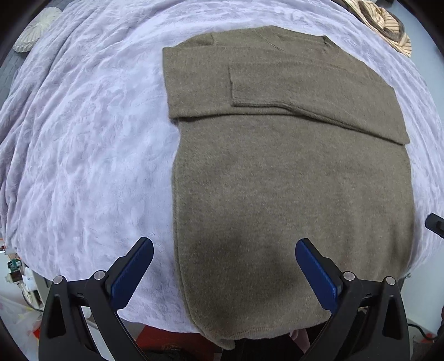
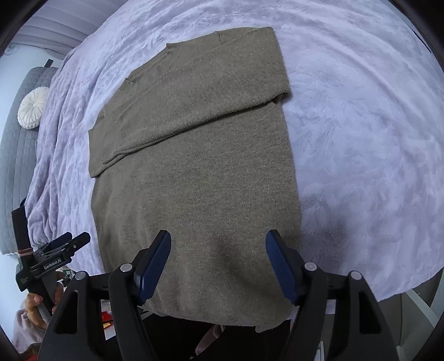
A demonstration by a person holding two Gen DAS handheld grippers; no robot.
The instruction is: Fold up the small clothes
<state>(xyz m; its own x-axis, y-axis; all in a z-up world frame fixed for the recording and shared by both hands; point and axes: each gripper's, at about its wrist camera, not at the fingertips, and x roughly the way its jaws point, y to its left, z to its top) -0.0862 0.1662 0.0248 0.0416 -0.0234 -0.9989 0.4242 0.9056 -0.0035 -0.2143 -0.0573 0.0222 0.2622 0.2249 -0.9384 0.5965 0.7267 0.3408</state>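
Note:
An olive-brown knit sweater [image 1: 291, 177] lies flat on the lavender blanket [image 1: 91, 155], sleeves folded across its upper part, hem hanging over the near bed edge. My left gripper [image 1: 224, 250] is open and empty, hovering above the sweater's lower left edge. In the right wrist view the sweater [image 2: 194, 172] fills the middle. My right gripper [image 2: 219, 241] is open and empty above the sweater's lower right part. The left gripper [image 2: 68, 241] also shows at the left edge there, fingers apart.
A round white pleated cushion [image 1: 36, 27] lies at the far left of the bed, also in the right wrist view [image 2: 32, 108] beside a grey quilted headboard [image 2: 16, 155]. A striped beige cloth [image 1: 385, 22] sits at the far right. The bed's near edge drops off below the hem.

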